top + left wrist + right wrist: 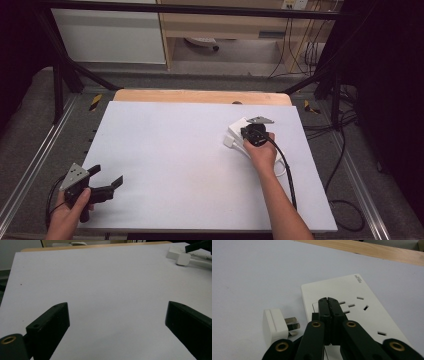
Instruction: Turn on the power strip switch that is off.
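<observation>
A lab recording rig: a white board [190, 165] on a wooden table [200, 96] inside a black metal frame [190, 8], with cables [345, 165] trailing over grey carpet [30, 130].

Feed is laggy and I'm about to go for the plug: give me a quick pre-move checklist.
1. Plug out of the power strip, prongs visible: ok.
2. Strip sockets unblocked: ok, though the right hand-held gripper sits over the strip.
3. Right hand-held gripper open for a grasp: not ok, jaws closed together, nothing held.
4. Left hand-held gripper free: ok, open, nothing between the jaws.
5. Right gripper tips touching the strip: cannot tell.
</observation>
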